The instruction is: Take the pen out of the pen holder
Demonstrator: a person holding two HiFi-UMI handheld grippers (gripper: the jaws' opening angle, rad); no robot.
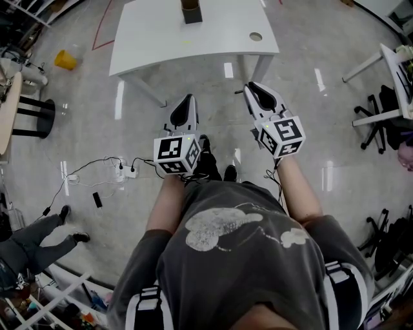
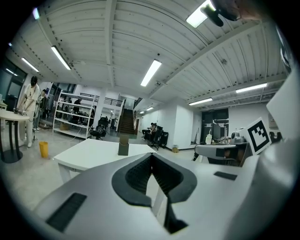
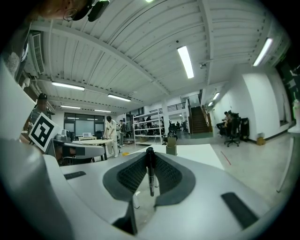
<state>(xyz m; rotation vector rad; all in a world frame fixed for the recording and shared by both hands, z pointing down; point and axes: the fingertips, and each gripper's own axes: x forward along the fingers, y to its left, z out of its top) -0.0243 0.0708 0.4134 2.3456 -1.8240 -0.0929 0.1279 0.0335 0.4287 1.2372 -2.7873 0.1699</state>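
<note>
A brown pen holder [image 1: 191, 11] stands at the far edge of the white table [image 1: 161, 45], well ahead of both grippers. It also shows small in the left gripper view as the pen holder [image 2: 123, 146] and in the right gripper view as the pen holder [image 3: 171, 148]. My right gripper [image 1: 249, 87] is held over the floor, short of the table, shut on a black pen [image 3: 150, 174] that stands upright between its pads. My left gripper [image 1: 189, 98] hovers beside it, its jaws meeting at the tip with nothing between them.
Cables and a power strip [image 1: 126, 171] lie on the floor at my left. A yellow bucket [image 1: 64, 60] stands left of the table. Office chairs [image 1: 381, 109] and another desk [image 1: 397, 71] are at the right. Another person's legs [image 1: 39, 242] show at lower left.
</note>
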